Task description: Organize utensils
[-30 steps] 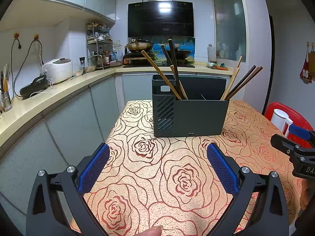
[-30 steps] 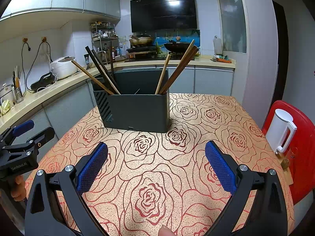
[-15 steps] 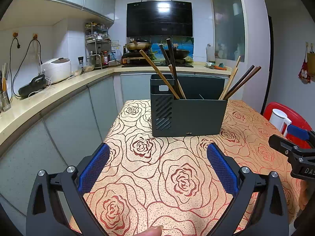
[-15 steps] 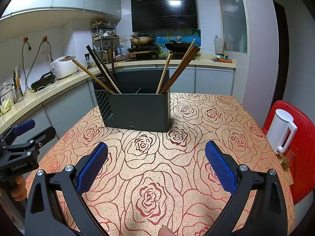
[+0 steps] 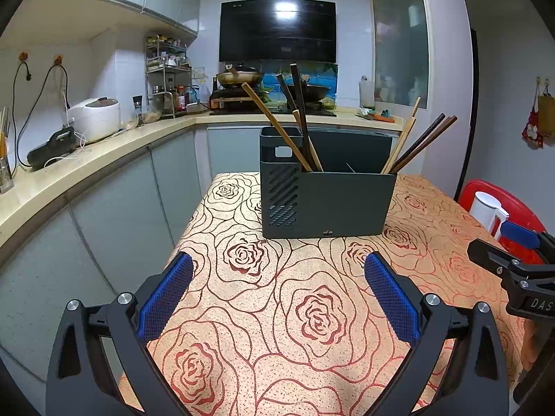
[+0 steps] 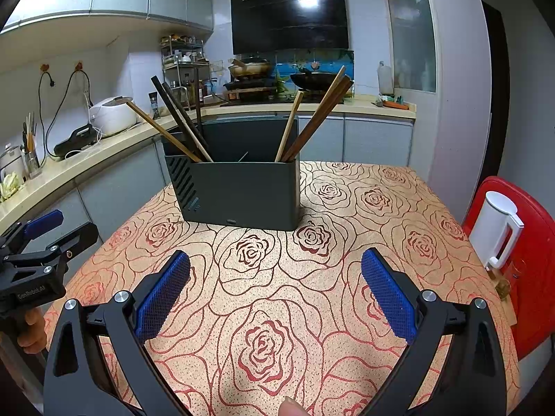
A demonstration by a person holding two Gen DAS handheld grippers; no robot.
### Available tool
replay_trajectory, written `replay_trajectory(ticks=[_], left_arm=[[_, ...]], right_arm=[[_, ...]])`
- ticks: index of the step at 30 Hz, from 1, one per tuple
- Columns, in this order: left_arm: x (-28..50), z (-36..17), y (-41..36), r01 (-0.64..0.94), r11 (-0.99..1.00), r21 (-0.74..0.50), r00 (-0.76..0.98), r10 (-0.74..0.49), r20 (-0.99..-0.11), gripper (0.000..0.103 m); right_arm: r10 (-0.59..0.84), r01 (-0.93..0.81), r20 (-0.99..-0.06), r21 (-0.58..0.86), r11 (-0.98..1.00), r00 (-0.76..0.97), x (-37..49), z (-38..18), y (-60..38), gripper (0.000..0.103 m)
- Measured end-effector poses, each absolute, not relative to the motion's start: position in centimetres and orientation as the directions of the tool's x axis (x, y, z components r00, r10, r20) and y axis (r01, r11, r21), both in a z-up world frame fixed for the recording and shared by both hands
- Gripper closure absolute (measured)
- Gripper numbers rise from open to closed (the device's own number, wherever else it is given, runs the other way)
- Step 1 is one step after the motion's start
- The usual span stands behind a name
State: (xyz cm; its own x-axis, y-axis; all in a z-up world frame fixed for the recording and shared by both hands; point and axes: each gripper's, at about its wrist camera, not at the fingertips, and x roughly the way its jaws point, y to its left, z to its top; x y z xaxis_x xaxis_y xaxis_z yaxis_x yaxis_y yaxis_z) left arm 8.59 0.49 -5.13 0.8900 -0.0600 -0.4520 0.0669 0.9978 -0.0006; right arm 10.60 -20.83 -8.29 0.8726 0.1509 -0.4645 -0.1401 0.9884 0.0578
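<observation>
Your left tongs (image 5: 277, 298) are spread wide apart with nothing between the blue pads (image 5: 166, 298), hovering low over the rose-patterned worktop (image 5: 312, 312). Your right tongs (image 6: 275, 294) are the same: wide apart, nothing held, above the cloth near its front edge. Each pair shows at the edge of the other's view, right one at the far right of the left camera (image 5: 520, 256), left one at the far left of the right camera (image 6: 41, 239); both are well short of the holder. The dark grey utensil holder (image 5: 329, 197) stands upright on the worktop ahead of both tongs, vented side panel facing left. Chopsticks sit in it in two leaning bunches: the left bunch (image 5: 295, 121), a mix of light and dark sticks, is at the vented end and tilts up-left; the right bunch (image 5: 416, 142), one pale stick plus dark ones, is at the opposite end and tilts up-right. The middle of the holder looks mostly bare; a thin stick-like sliver shows there, too small to identify. I can't tell how the inside is divided. A white kettle (image 6: 496, 228) stands on a red surface (image 6: 530, 277) just off the worktop's right side. A fingertip (image 6: 295, 407) pokes into the bottom of the right view.
</observation>
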Motion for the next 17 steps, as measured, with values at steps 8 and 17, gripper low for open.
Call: replay_trajectory(ticks=[8,17], left_arm=[[8.33,-5.25,0.42,0.064,0.998,0.008,0.897,-0.054,-0.439,0.007],[8.9,-5.59,0.91,0.051,0.999,-0.009,0.879,-0.049,-0.474,0.007]], right_arm=[[0.153,-0.139,-0.472,0.064,0.988,0.869,10.67,-8.35,-21.04,0.007],[0.162,-0.148,-0.483,0.067,0.987,0.86,10.83,-8.57,-20.95,0.007]])
